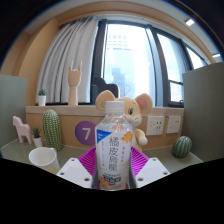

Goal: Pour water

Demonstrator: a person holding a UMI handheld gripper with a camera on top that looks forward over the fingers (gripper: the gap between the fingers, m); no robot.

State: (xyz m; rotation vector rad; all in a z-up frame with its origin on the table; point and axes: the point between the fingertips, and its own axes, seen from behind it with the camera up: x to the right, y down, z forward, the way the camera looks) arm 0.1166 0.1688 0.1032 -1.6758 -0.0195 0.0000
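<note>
A clear plastic bottle [114,145] with a white cap and a white-and-orange label stands upright between my fingers, held above the table. My gripper [112,170] is shut on the bottle, with the magenta pads [88,160] pressing its lower part from both sides. A white cup [44,158] stands on the table to the left of the fingers, a little ahead of them.
A green cactus ornament [52,130] stands behind the cup, with a white figure [21,128] further left. A plush toy [127,108] and a purple round thing [86,131] lie behind the bottle. Another green cactus [182,146] sits at the right. Windows and curtains fill the background.
</note>
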